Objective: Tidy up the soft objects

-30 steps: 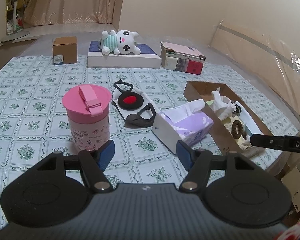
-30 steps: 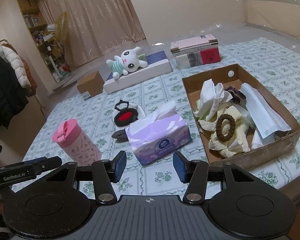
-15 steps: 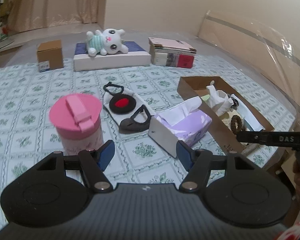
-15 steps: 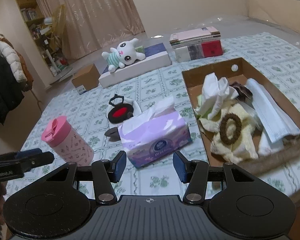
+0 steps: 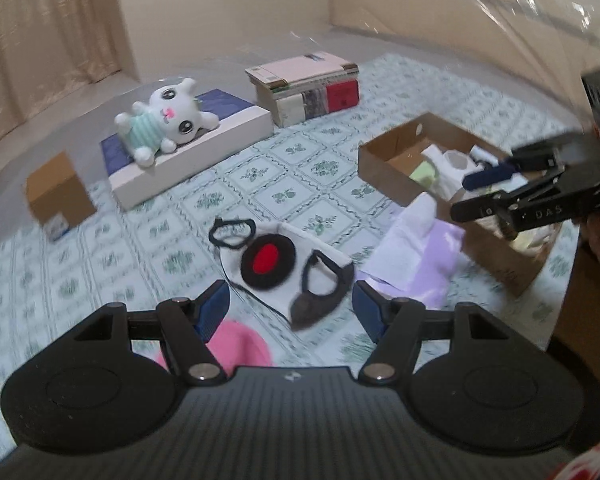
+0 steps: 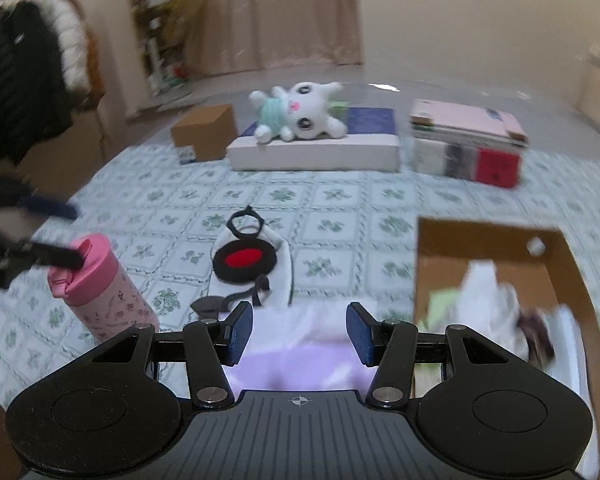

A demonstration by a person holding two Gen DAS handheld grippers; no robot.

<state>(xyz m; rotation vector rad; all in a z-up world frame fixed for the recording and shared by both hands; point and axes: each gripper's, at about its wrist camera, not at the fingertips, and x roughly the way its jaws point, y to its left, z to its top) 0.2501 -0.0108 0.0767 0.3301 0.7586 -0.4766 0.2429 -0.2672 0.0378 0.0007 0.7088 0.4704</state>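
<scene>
White fabric pouch with black-ringed red disc and black loops lies flat at 12 o'clock of left gripper; right gripper likewise; both finger pairs spread, empty.

Plush toy laid on flat box at back; books to its right, eye mask in front, cup left.

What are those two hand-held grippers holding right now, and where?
Nothing. The left hand-held gripper and the right hand-held gripper are both open and empty.
</scene>
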